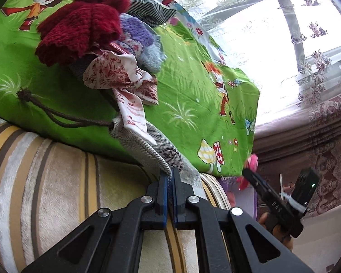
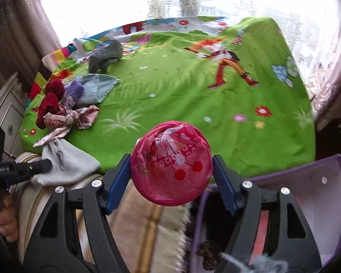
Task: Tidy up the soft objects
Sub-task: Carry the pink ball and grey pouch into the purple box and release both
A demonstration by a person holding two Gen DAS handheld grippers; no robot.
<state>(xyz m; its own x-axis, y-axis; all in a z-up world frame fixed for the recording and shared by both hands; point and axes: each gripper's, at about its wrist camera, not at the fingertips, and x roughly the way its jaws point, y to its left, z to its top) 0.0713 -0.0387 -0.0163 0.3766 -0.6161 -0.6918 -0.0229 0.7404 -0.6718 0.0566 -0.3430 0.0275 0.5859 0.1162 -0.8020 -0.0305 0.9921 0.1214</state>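
The right gripper (image 2: 171, 177) holds a round pink patterned fabric bundle (image 2: 171, 166) between wide-set jaws, directly above the open purple fabric bin (image 2: 318, 182) below-right, while the left gripper (image 1: 169, 182) pinches the grey herringbone drawstring pouch (image 1: 147, 143) closed.

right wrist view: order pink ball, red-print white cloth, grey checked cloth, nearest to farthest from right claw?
1. pink ball: between the fingers of the right claw.
2. red-print white cloth: to the left on the green sheet, in the pile.
3. grey checked cloth: far left, near the sheet's back edge.
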